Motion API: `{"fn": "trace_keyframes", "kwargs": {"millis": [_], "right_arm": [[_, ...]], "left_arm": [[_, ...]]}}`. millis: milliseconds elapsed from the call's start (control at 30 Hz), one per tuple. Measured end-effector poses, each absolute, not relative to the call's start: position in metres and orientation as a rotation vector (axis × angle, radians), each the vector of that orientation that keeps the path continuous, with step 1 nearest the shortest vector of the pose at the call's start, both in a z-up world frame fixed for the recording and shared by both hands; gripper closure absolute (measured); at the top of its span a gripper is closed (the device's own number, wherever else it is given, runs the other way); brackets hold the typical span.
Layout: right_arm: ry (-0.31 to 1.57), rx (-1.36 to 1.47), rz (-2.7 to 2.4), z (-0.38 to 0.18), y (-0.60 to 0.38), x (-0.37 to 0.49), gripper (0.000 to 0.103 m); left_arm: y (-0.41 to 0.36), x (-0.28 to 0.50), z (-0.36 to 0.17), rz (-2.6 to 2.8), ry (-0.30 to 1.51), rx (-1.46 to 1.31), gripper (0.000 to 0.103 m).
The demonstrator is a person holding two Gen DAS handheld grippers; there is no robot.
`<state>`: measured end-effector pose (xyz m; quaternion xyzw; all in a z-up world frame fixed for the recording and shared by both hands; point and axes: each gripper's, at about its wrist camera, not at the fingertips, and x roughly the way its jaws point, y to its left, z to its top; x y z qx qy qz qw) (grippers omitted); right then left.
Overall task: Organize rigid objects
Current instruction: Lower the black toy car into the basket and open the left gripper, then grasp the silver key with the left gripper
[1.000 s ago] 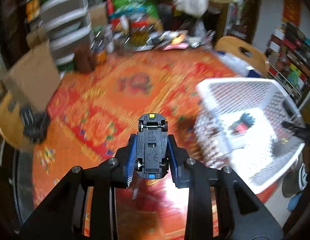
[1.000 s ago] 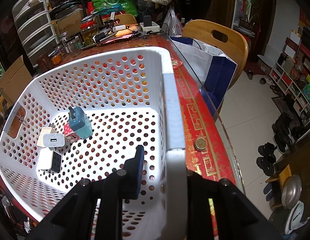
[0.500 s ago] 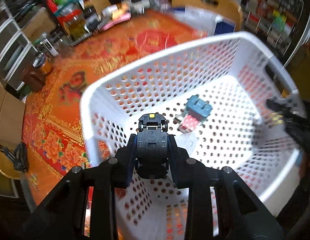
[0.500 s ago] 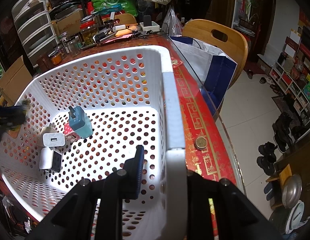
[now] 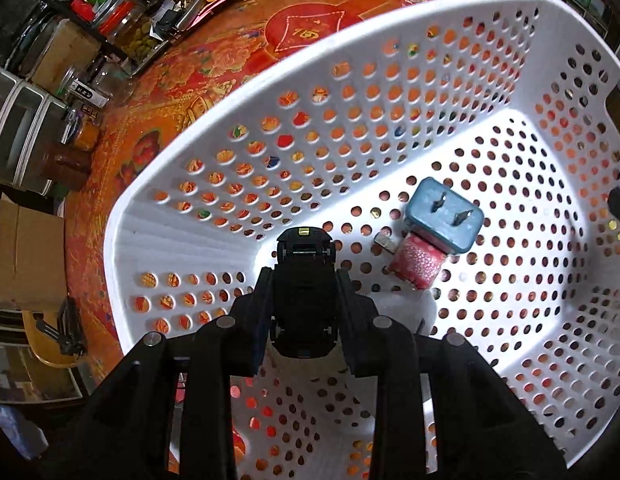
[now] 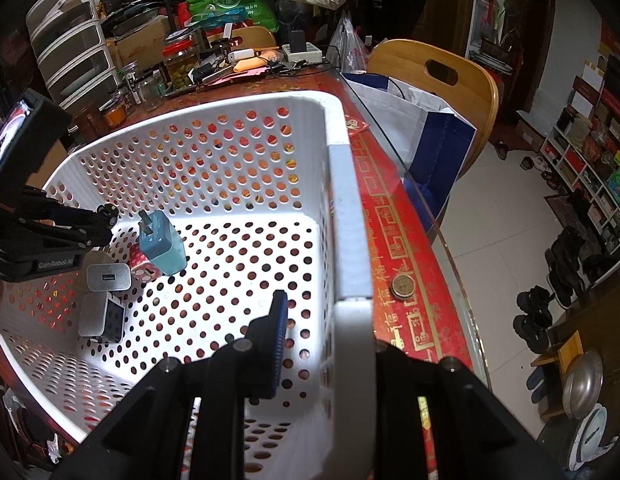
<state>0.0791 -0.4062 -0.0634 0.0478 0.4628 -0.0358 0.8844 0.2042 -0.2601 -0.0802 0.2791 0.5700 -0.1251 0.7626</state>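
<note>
Toy car (image 5: 305, 292) pinched in left gripper (image 5: 303, 280), low over basket (image 5: 121, 216) floor. Could bounce onto blue plug (image 5: 444, 216) at two o'clock if dropped early. Right gripper (image 6: 322, 320) clamped on basket wall; slipping there could shift basket.

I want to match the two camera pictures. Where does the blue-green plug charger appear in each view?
Left wrist: blue-green charger, right of centre, prongs up, on the white basket floor.
Right wrist: same charger, left of centre, on the basket floor.
Shared landmark: the red patterned block touching it.
</note>
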Motion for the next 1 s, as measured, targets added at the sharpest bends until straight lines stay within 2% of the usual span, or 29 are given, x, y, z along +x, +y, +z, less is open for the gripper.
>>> {"fn": "trace_keyframes", "kwargs": {"millis": [367, 400, 433, 533, 600, 1000], "right_arm": [[0.963, 0.1, -0.075, -0.064, -0.406, 0.08, 0.082], [0.963, 0.099, -0.075, -0.064, -0.406, 0.08, 0.082], [0.963, 0.099, -0.075, -0.064, -0.406, 0.08, 0.082], [0.963, 0.099, -0.075, -0.064, -0.406, 0.08, 0.081], [0.964, 0.1, -0.075, -0.064, -0.406, 0.08, 0.081], [0.956, 0.098, -0.071, -0.066, -0.407, 0.079, 0.081]], "left_arm": [[-0.262, 0.201, -0.078, -0.272, 1.232, 0.621, 0.074], [-0.262, 0.201, -0.078, -0.272, 1.232, 0.625, 0.067], [-0.262, 0.2, -0.077, -0.279, 1.218, 0.639, 0.053], [-0.263, 0.187, -0.059, -0.282, 1.101, 0.656, 0.025], [-0.261, 0.177, -0.048, -0.281, 1.038, 0.658, 0.02], [-0.213, 0.122, 0.011, -0.232, 0.82, 0.624, 0.019]]}}
